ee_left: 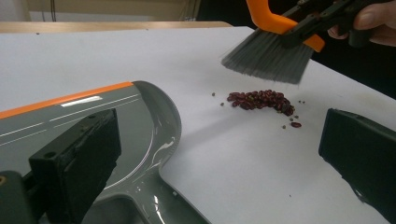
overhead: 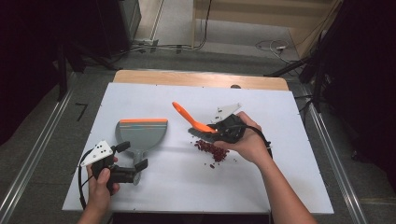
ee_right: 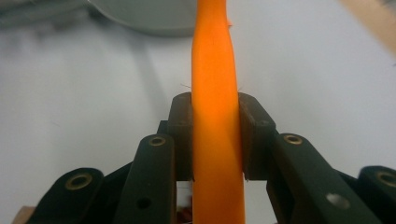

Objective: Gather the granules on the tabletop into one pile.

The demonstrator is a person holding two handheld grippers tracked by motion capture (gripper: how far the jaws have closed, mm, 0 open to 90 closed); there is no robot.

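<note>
A grey dustpan (overhead: 140,133) with an orange front lip lies flat on the white table, left of centre. My left gripper (overhead: 133,156) is open at the pan's handle (overhead: 137,173), one jaw over the pan (ee_left: 140,116) and the other over bare table; its gripper point (ee_left: 219,154) lies between them. A small pile of dark red beans (overhead: 212,150) (ee_left: 261,99) lies right of the pan. My right gripper (overhead: 219,129) (ee_right: 215,135) is shut on the orange handle (ee_right: 217,70) of a brush (overhead: 187,115). Its grey bristles (ee_left: 266,56) hang just above and behind the beans.
A few stray beans (ee_left: 295,124) lie scattered around the pile. The white table top (overhead: 187,186) has open space in front and at the far left. The table's wooden back edge (overhead: 201,79) and floor cables lie beyond it.
</note>
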